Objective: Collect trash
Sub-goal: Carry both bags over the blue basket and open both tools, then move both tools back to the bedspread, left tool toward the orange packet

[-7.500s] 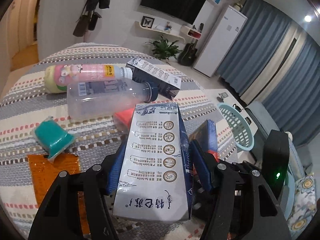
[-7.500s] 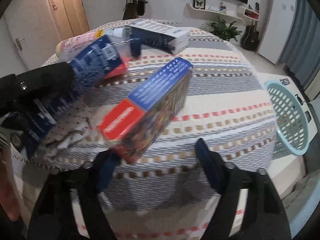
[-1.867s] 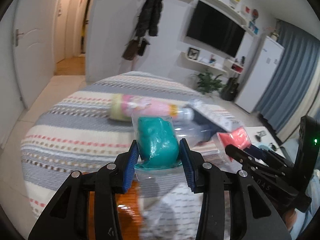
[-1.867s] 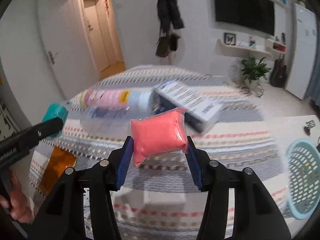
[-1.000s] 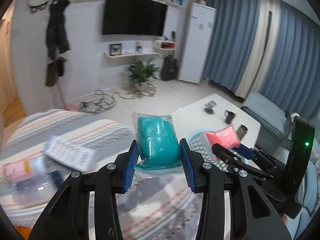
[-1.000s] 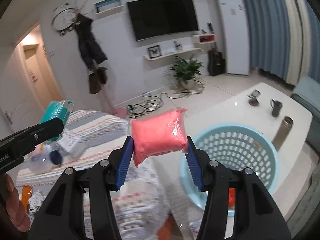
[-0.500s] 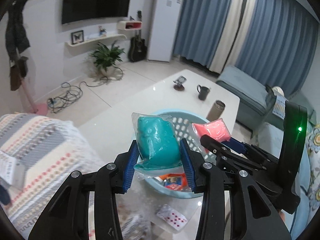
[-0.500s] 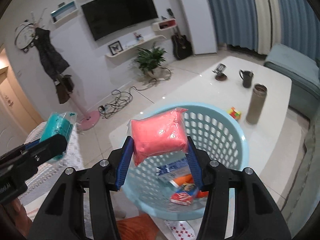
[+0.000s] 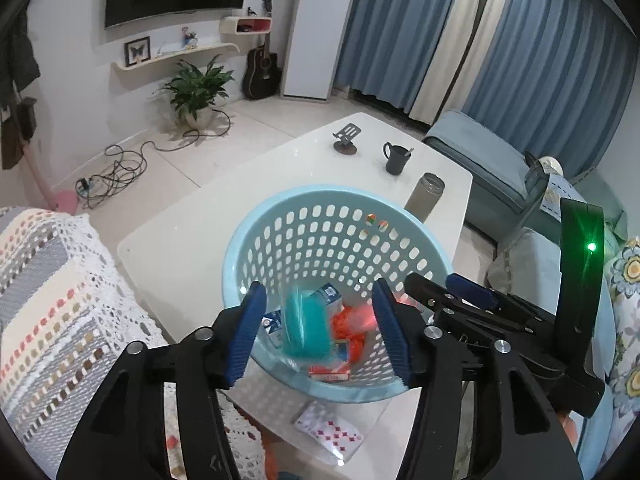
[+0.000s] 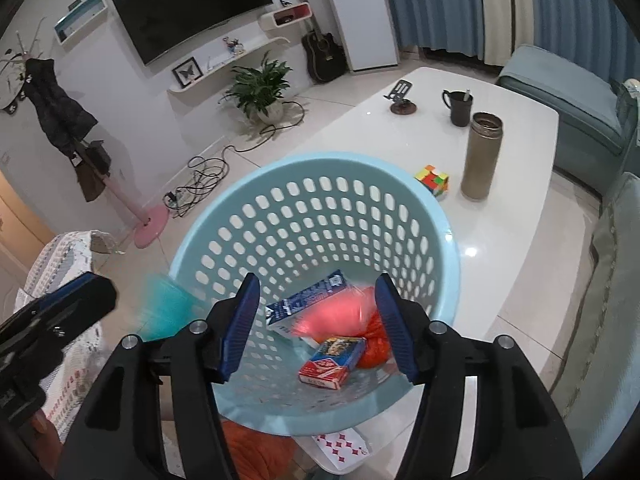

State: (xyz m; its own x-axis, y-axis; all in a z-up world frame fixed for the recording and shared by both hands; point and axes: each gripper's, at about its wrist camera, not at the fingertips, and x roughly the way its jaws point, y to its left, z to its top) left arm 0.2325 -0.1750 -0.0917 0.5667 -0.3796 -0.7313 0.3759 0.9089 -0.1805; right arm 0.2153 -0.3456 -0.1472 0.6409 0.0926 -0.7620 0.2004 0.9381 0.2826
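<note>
Left gripper (image 9: 320,334): tilted down over the basket's near rim, seen from its own camera; jaws spread wide, gripping nothing.
Teal pack (image 9: 306,330): a blur in the gap between the left fingers, touching neither, over the basket's inside.
Right gripper (image 10: 316,326): also pointed down into the basket; jaws spread wide, nothing held.
Pink pack (image 10: 334,314): a blur between the right fingers, free of both, above the trash at the basket bottom.
Basket (image 10: 320,168): pale blue, round, perforated, standing on the white table (image 10: 516,216); it fills the middle of both views.
Trash inside: a blue-and-white carton (image 10: 306,300), a red-and-blue box (image 10: 334,362) and an orange wrapper (image 10: 376,350).
Other gripper in left view: the right one sits at 4 o'clock, jaws apart.
Beyond basket, 1 o'clock: a cube (image 10: 432,180), a flask (image 10: 480,156) and a mug (image 10: 460,108), all apart from each other.
At 6 o'clock: a playing card (image 10: 344,450) just under the basket's near edge.
</note>
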